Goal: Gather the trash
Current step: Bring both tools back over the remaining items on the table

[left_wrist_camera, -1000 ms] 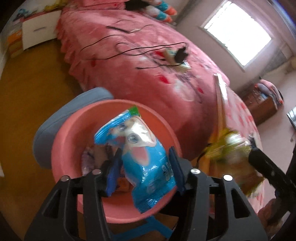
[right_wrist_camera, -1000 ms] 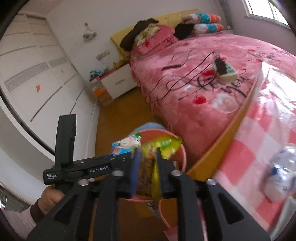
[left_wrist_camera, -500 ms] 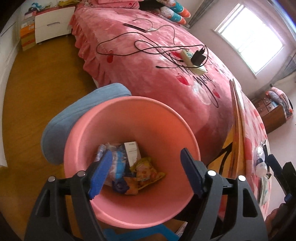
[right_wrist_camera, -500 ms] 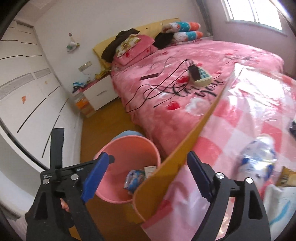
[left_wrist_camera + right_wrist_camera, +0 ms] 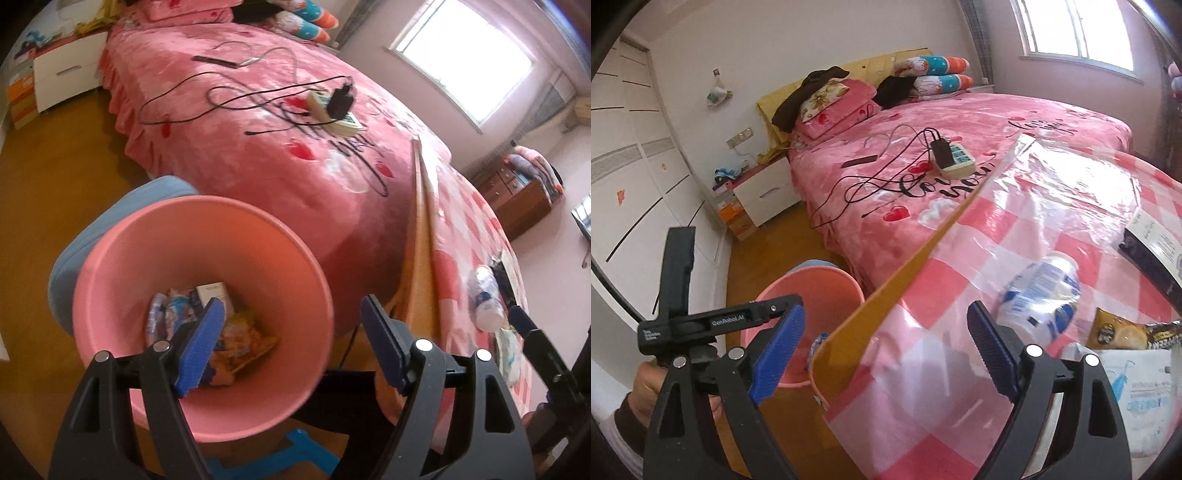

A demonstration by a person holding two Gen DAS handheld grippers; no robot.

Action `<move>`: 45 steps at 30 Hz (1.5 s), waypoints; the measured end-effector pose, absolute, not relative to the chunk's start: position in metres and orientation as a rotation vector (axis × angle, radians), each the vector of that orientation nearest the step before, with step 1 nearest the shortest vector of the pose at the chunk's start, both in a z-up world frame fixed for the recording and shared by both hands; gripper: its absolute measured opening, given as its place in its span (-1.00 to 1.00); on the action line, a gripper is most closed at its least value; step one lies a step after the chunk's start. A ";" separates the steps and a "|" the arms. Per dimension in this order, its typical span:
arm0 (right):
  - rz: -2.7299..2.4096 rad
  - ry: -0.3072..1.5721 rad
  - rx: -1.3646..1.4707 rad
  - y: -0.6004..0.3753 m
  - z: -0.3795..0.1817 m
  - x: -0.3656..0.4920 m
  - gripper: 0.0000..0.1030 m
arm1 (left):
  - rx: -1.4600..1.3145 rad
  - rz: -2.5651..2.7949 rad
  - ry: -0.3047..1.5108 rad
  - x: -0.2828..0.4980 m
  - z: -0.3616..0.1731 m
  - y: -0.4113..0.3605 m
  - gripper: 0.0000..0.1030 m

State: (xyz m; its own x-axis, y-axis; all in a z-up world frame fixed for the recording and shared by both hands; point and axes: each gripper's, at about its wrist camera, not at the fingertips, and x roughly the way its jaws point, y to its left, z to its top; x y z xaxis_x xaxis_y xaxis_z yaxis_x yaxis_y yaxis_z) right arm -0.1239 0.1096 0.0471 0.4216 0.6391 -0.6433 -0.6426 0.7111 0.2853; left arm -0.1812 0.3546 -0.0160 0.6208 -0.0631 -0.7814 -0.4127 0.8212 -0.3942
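Observation:
A pink bin (image 5: 207, 201) stands on the floor between the bed and the table, with a blue packet (image 5: 177, 310) and a yellow wrapper (image 5: 243, 339) at its bottom. My left gripper (image 5: 293, 304) hangs open over the bin's right rim with nothing between its jaws. My right gripper (image 5: 886, 310) is open and empty above the table's yellow edge (image 5: 905, 273). Just right of it a crushed plastic bottle (image 5: 1041, 291) lies on the checked cloth, with a brown snack packet (image 5: 1123, 332) and a white tissue pack (image 5: 1137, 391) beyond. The same bottle (image 5: 487, 295) shows in the left wrist view.
A pink bed (image 5: 960, 122) with black cables and a power strip (image 5: 955, 158) lies behind the bin. A blue-grey cushion (image 5: 110, 218) touches the bin's far side. A dark box (image 5: 1152, 243) sits at the table's right. A white nightstand (image 5: 764, 192) stands by the bed.
Both grippers opened and let go of their packets, which now lie in the bin. The right gripper swung right, from over the bin to over the table edge.

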 end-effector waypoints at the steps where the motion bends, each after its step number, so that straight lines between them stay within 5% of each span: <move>1: 0.799 0.802 -0.003 0.107 0.047 -0.124 0.72 | -0.579 0.202 0.887 -0.179 -0.012 0.349 0.50; 45: 0.650 0.649 0.074 -0.024 0.064 -0.114 0.80 | -0.334 -0.035 0.846 -0.138 0.051 0.189 0.56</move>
